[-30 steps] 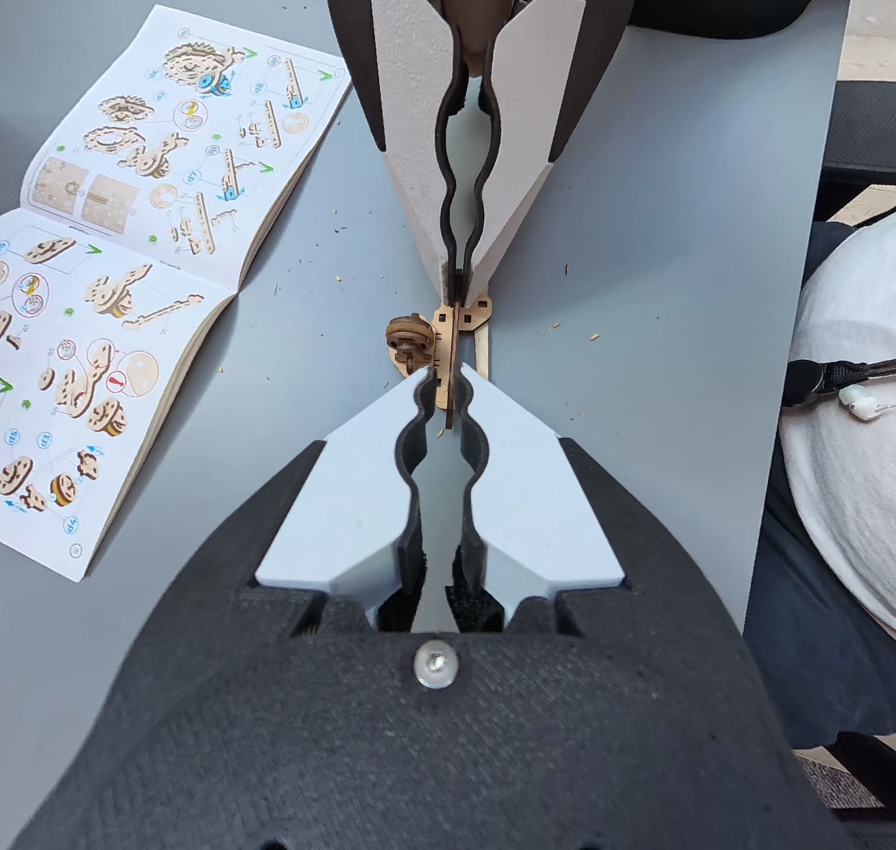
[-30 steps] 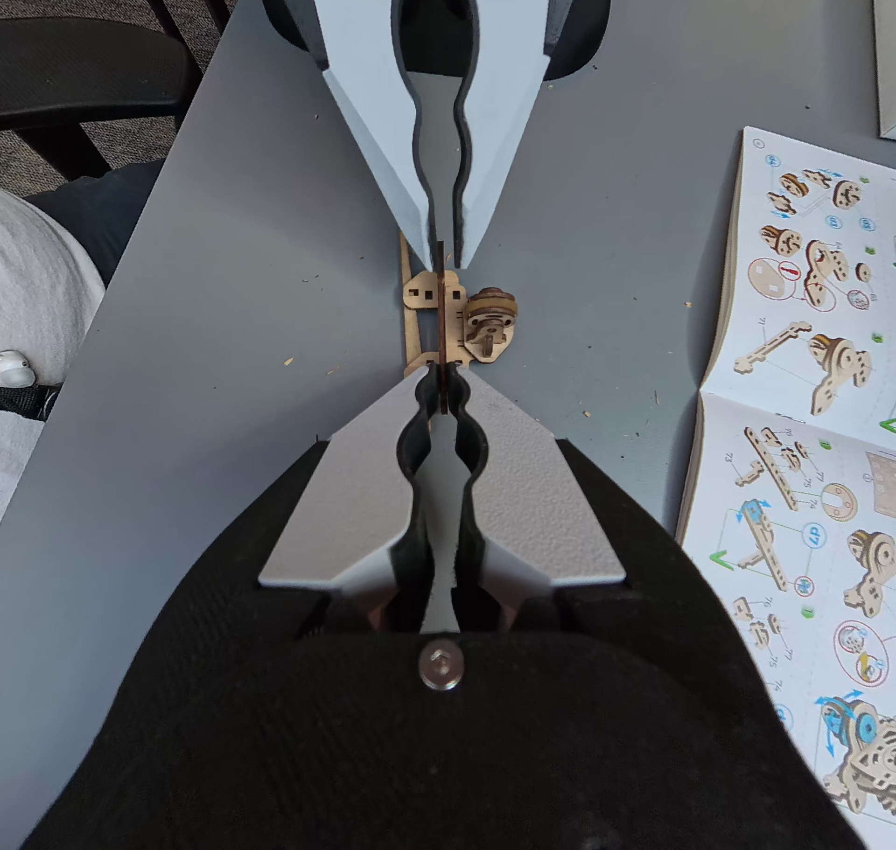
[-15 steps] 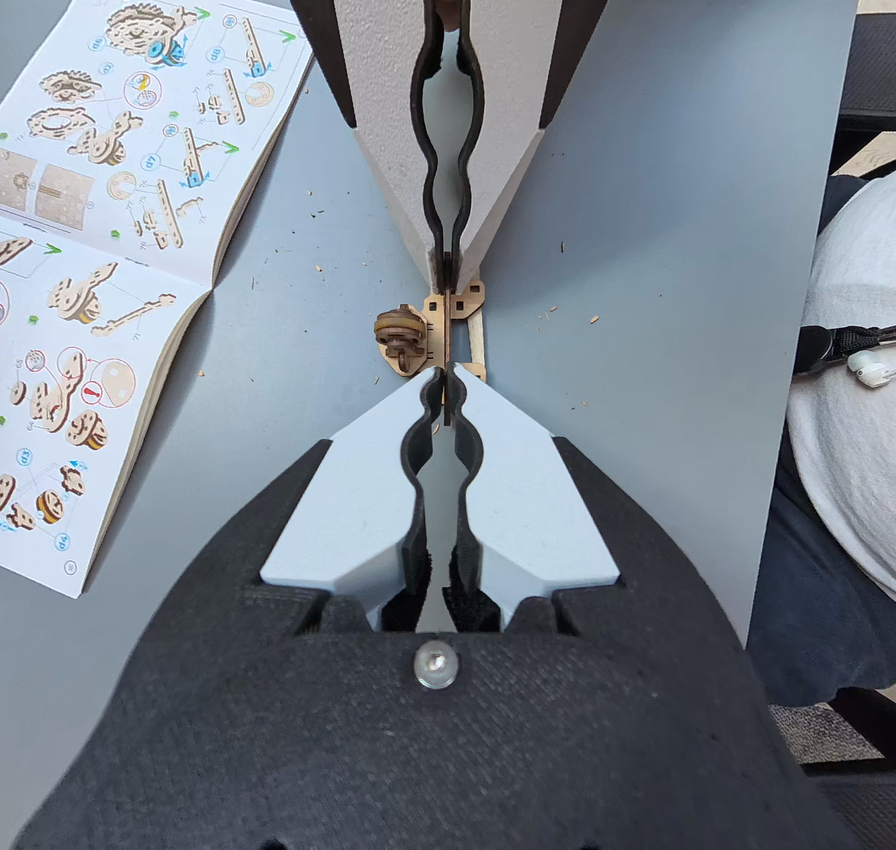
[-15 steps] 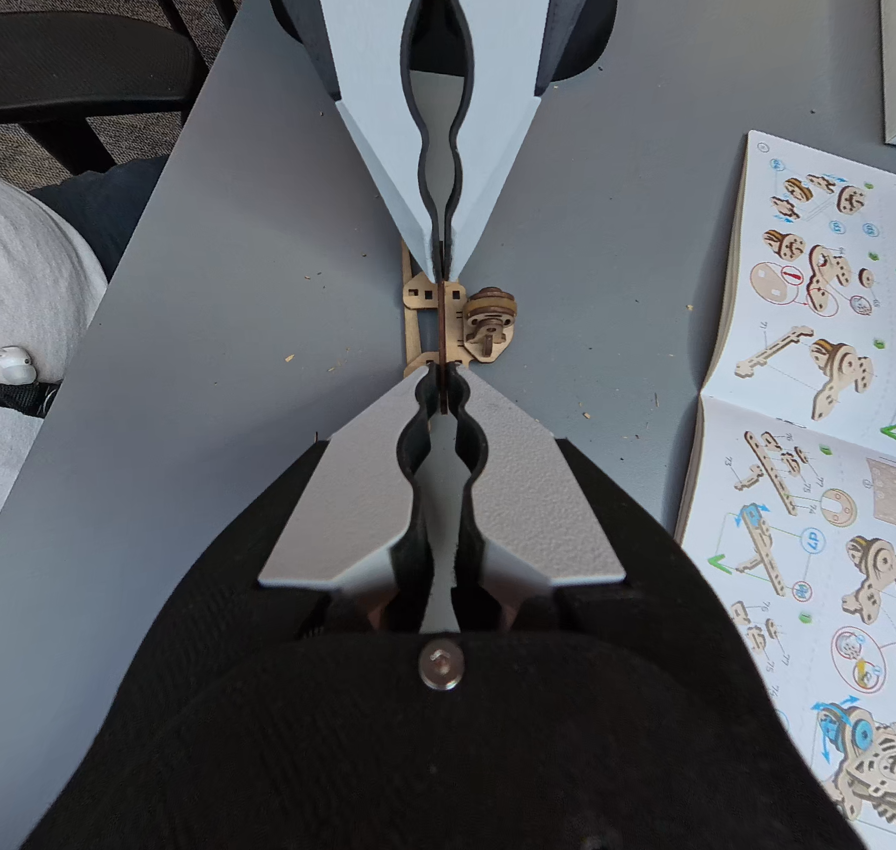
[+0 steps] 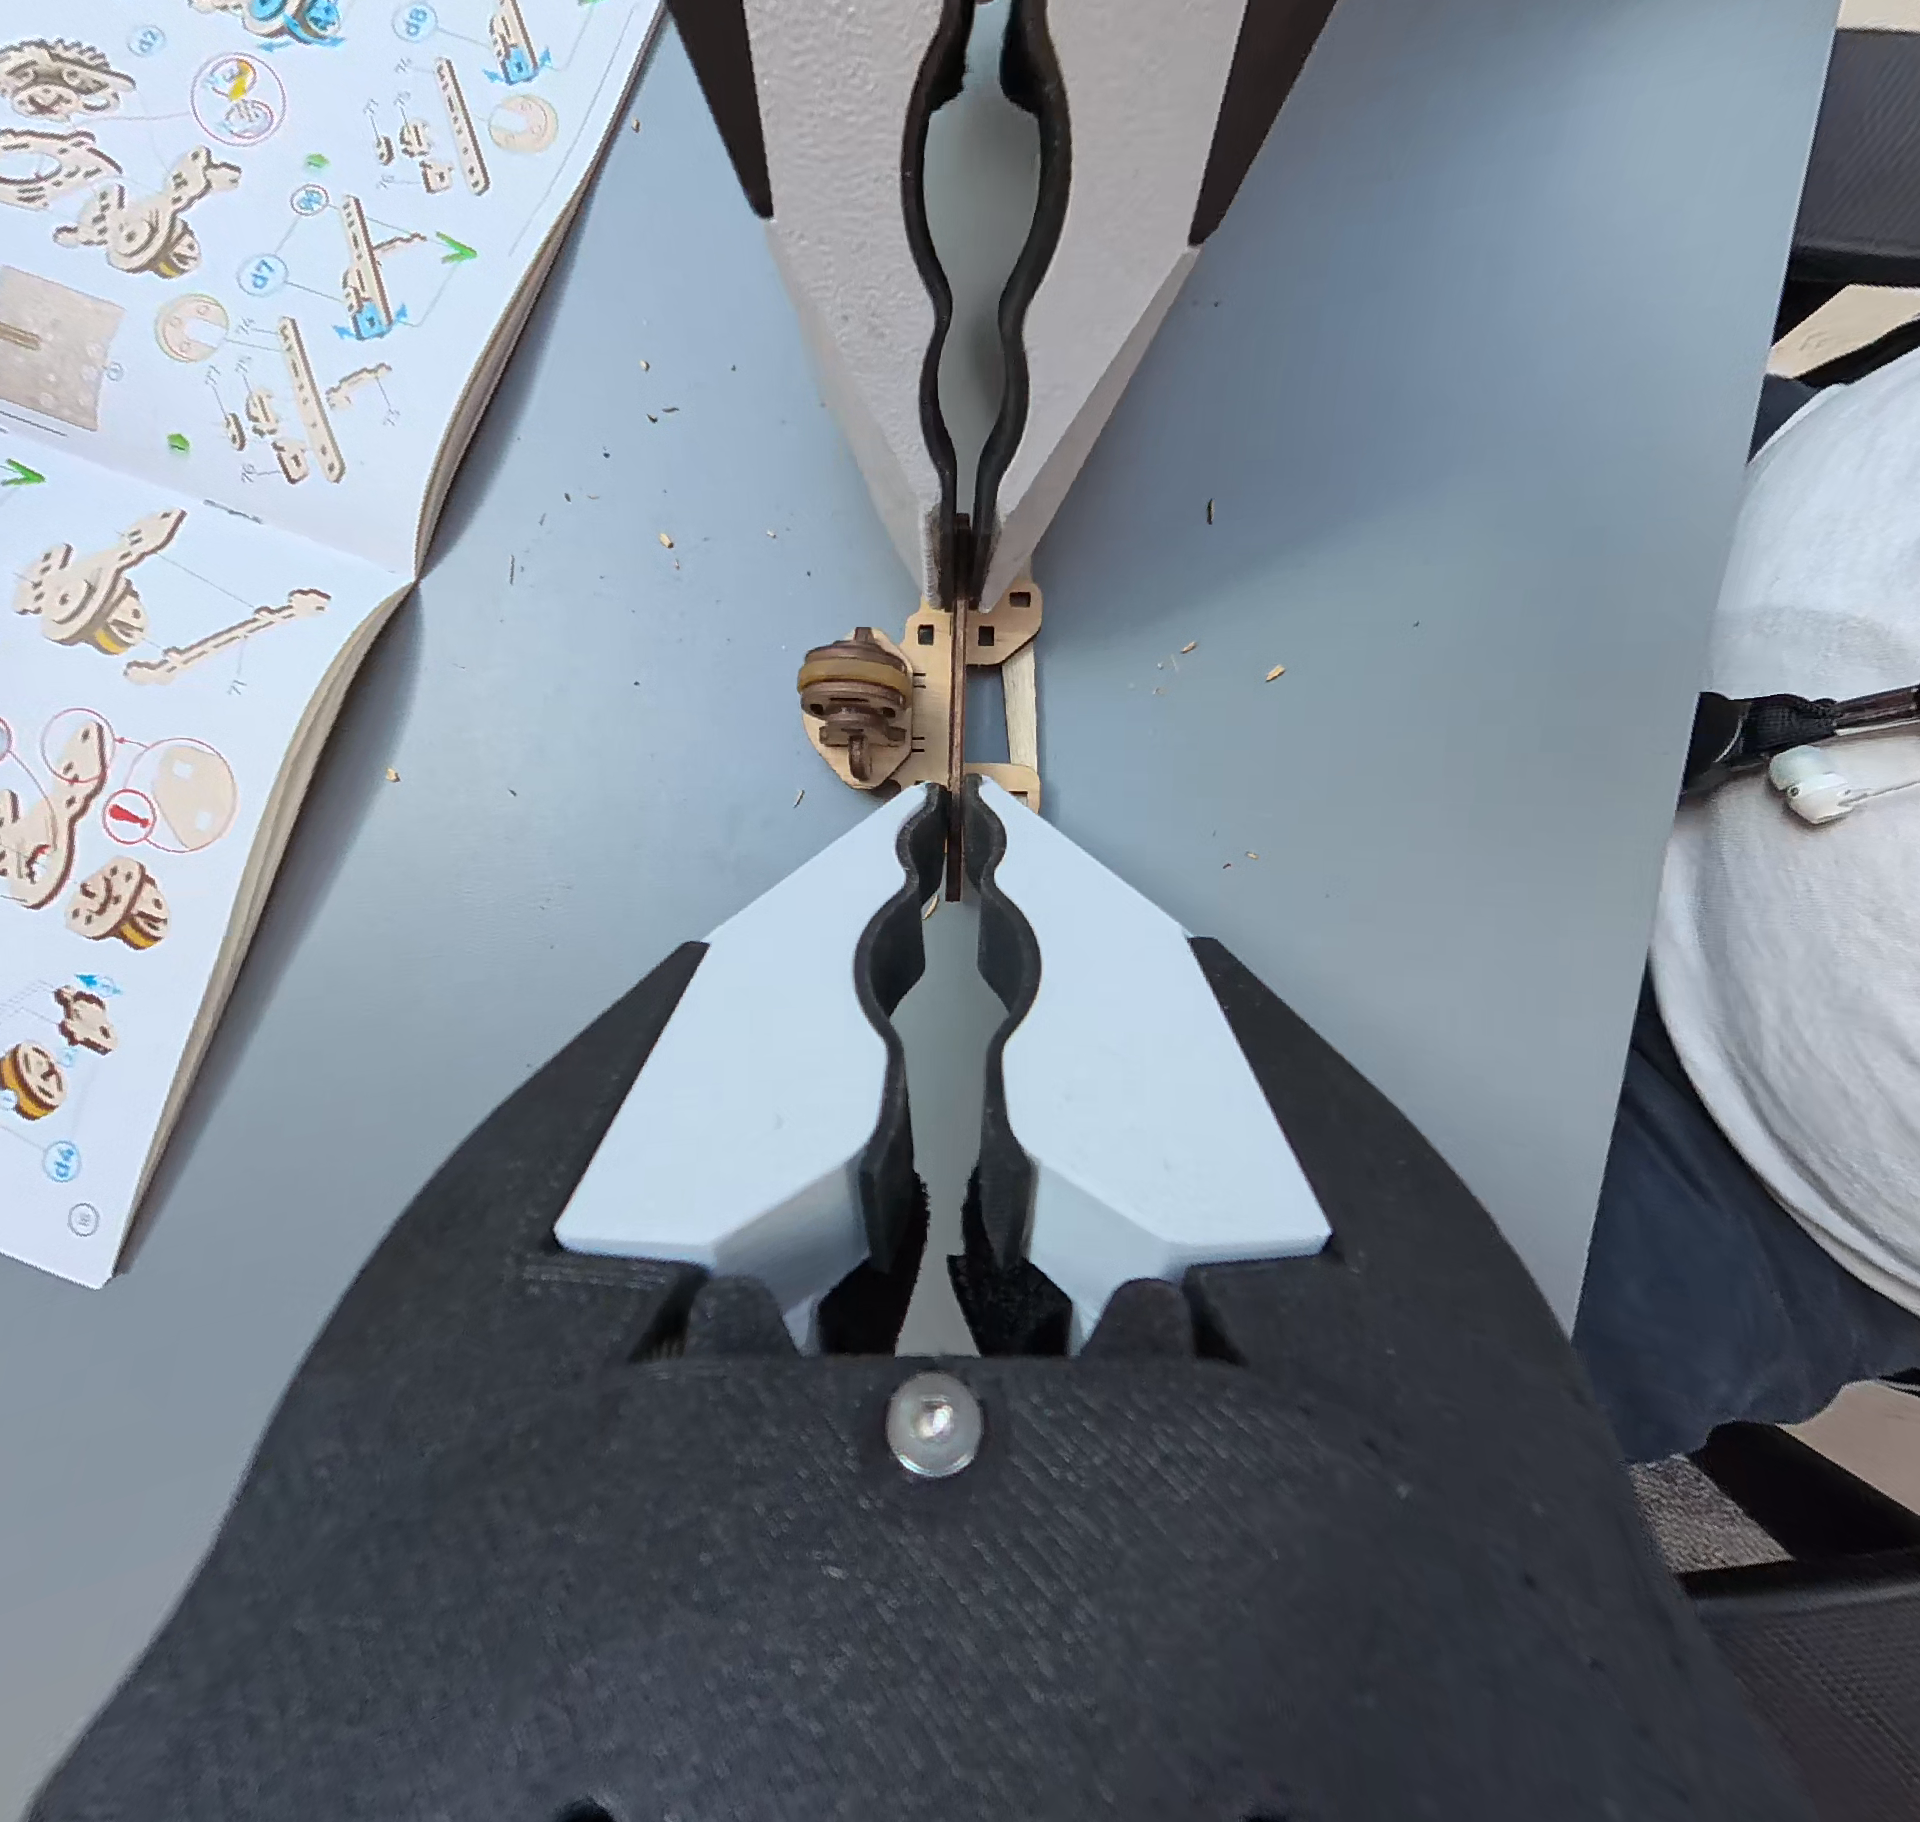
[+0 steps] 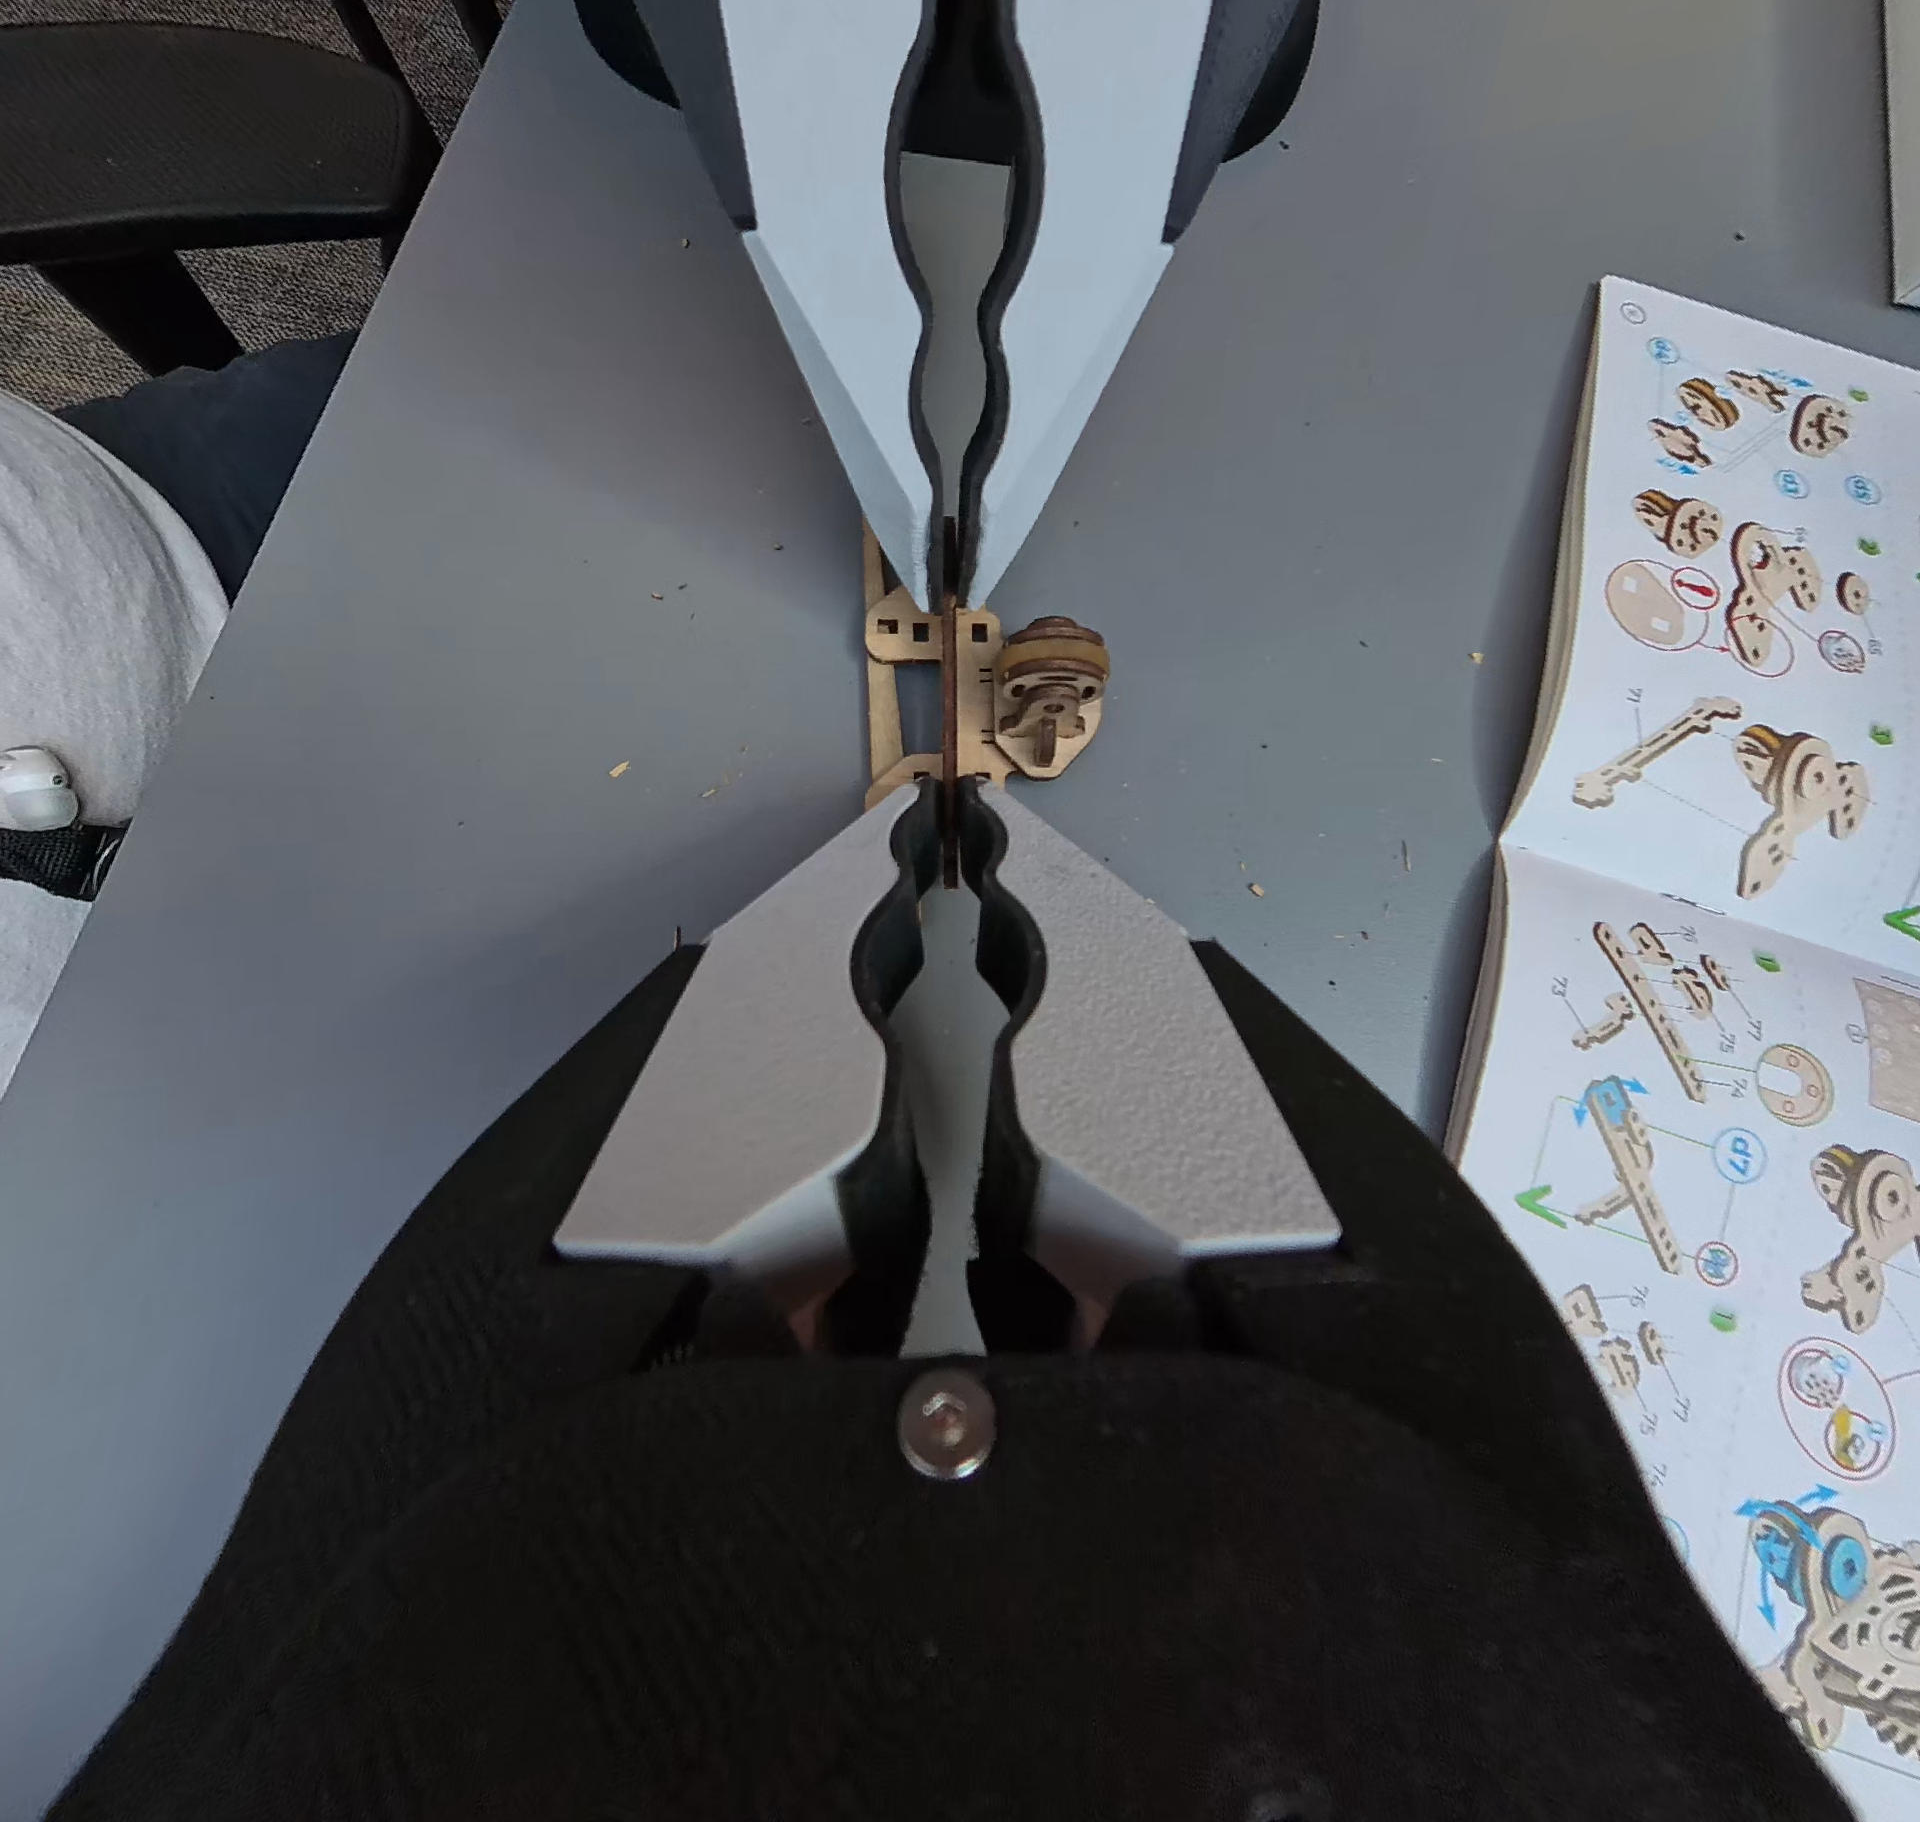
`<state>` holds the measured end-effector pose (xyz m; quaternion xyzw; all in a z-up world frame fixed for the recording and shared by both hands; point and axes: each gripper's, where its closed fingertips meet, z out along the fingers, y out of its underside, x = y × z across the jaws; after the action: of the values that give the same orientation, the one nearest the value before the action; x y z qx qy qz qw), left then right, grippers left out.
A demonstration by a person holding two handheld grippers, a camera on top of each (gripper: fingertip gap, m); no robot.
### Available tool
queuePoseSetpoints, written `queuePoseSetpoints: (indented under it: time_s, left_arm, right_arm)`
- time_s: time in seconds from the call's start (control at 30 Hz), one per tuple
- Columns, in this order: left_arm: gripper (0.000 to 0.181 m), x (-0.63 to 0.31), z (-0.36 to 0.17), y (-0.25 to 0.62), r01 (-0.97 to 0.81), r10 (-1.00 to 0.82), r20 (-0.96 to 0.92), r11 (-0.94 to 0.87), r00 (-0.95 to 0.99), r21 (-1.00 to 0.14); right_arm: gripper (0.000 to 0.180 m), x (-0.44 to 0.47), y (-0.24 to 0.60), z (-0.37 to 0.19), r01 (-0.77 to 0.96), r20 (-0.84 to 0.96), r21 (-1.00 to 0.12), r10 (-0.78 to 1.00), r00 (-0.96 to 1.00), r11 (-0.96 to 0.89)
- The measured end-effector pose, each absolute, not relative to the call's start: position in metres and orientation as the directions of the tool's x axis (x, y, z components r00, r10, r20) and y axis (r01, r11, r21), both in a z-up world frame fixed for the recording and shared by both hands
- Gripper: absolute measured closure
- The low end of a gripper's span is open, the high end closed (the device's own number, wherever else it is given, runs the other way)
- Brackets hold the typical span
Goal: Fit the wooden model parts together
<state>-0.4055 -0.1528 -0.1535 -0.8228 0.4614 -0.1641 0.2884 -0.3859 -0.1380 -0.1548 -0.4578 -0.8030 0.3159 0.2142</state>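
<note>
A small wooden assembly (image 5: 935, 707) hangs between my two grippers above the grey table (image 5: 1403, 525). It is a thin plate seen edge-on, set across a flat slotted piece that carries a round stacked hub (image 5: 854, 697). My left gripper (image 5: 951, 822), with light blue fingers, is shut on the near end of the thin plate. My right gripper (image 5: 961, 567), with white fingers, is shut on the far end, facing the left one. In the right wrist view the right gripper (image 6: 948, 822) and the left gripper (image 6: 948, 557) pinch the same assembly (image 6: 971, 702), with the hub (image 6: 1051, 676) on the right.
An open instruction booklet (image 5: 208, 422) lies on the table to the left, and shows on the right in the right wrist view (image 6: 1714, 837). A person in a white shirt (image 5: 1829, 837) sits at the table's edge. A black chair (image 6: 187, 151) stands beyond. Wood crumbs dot the table. Only a small space, under 4 cm, lies between the two pairs of fingers.
The left gripper's fingers have closed tighter on the thin plate. The two grippers have drawn closer together, with the assembly still between them. The booklet has slid up and outward in the left wrist view.
</note>
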Motion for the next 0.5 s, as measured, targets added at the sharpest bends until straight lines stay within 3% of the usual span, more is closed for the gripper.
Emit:
queuePoseSetpoints:
  time_s: [0.37, 0.5]
  left_arm:
    - [0.179, -0.4060, -0.1539, -0.1525, -0.559, -0.839, 0.078, -0.425, 0.539, -0.712]
    - [0.179, -0.4063, -0.1542, -0.1530, -0.605, -0.848, 0.026, -0.398, 0.529, -0.690]
  right_arm:
    - [0.176, -0.3859, -0.1380, -0.1548, 0.616, 0.042, -0.693, 0.873, -0.486, 0.376]
    - [0.176, -0.3865, -0.1378, -0.1539, 0.628, 0.024, -0.690, 0.878, -0.478, 0.360]
